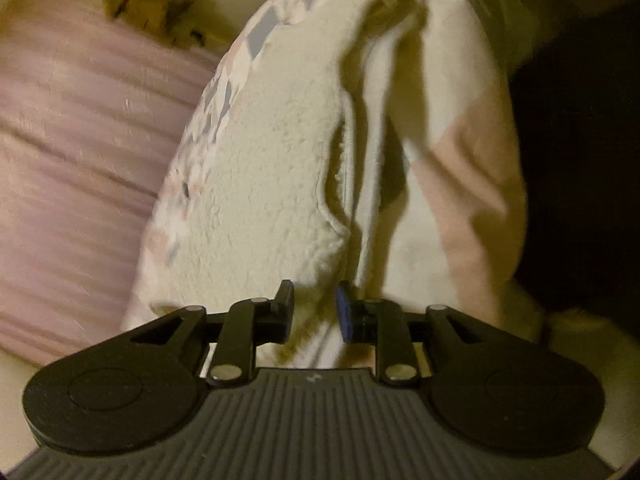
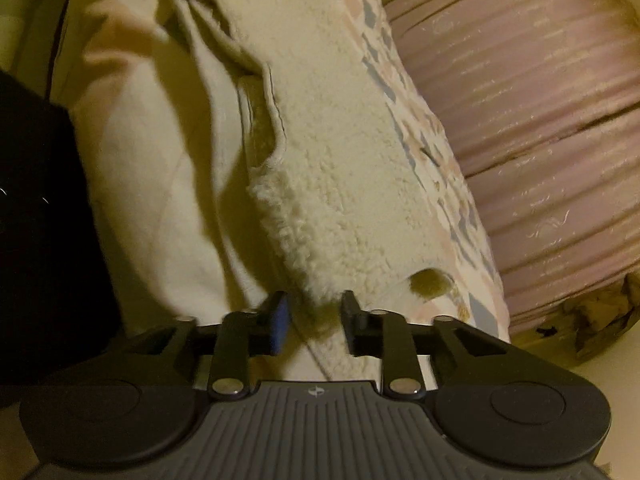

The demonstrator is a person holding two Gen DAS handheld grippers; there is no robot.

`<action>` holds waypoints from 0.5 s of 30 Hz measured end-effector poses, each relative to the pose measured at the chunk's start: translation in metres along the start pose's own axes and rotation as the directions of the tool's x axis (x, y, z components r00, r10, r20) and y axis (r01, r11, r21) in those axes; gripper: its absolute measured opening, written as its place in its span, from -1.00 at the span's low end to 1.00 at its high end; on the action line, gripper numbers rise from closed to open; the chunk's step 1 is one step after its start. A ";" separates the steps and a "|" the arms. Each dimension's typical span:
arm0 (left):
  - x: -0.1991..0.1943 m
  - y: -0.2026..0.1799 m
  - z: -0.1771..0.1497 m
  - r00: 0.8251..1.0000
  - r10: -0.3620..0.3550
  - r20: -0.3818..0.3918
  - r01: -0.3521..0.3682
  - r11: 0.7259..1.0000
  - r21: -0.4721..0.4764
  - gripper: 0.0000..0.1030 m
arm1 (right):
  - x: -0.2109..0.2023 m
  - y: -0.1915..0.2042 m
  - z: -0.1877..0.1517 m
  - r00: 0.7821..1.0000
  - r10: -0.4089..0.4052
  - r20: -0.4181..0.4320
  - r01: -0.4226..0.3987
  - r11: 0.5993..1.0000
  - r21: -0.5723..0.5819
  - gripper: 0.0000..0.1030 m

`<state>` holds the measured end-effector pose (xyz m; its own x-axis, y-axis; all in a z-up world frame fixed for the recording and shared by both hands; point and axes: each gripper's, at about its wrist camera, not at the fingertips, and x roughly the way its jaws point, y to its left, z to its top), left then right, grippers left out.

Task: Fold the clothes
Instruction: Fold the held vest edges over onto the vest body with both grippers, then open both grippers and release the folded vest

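Stretching between both grippers, a cream fleece garment (image 1: 260, 184) with pink-and-grey patterned outer, left gripper (image 1: 316, 312) pinching one end, right gripper (image 2: 316, 320) nipping the other end, striped pink bedding (image 2: 540, 128) just beside it, dark fabric (image 2: 40, 220) opposite.

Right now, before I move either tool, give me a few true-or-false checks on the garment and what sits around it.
1. The left tool has cream fleece garment between its fingers. True.
2. The right tool is clear of the garment. False: fleece sits between its fingers too.
3. The garment's outer side is plain black. False: it carries a pale pink and grey pattern.
4. A striped pink textile lies beside the garment. True.
5. The garment is folded flat. False: it is stretched between both tools.
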<state>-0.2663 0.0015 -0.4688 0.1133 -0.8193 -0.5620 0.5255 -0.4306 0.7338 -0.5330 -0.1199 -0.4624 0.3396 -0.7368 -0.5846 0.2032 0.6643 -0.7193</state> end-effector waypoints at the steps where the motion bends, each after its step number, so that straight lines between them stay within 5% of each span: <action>1: -0.008 0.009 -0.002 1.000 -0.023 0.006 0.024 0.998 -0.061 -0.58 | -0.008 -0.009 0.001 1.000 0.012 0.008 -0.013 0.998 0.064 -0.40; 4: -0.028 0.054 -0.005 0.998 -0.022 0.066 0.040 0.957 -0.287 -0.52 | -0.026 -0.045 0.005 0.995 0.034 0.092 -0.062 0.945 0.321 -0.40; 7: -0.017 0.084 0.000 0.994 0.003 0.113 0.051 0.879 -0.474 -0.50 | -0.018 -0.080 0.009 0.973 0.055 0.224 -0.182 0.778 0.602 -0.41; 10: 0.014 0.090 0.002 0.997 -0.026 0.076 0.065 0.820 -0.569 -0.50 | 0.009 -0.086 0.007 0.963 0.107 0.248 -0.257 0.646 0.719 -0.41; 15: 0.036 0.119 0.000 0.998 -0.010 0.069 0.052 0.763 -0.644 -0.52 | 0.038 -0.074 -0.009 0.950 0.253 0.185 -0.301 0.569 0.766 -0.38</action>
<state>-0.2000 -0.0795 -0.4020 0.0497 -0.8392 -0.5415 0.9501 -0.1274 0.2846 -0.5431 -0.1977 -0.4344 0.5441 -0.5084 -0.6675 0.7164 0.6956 0.0541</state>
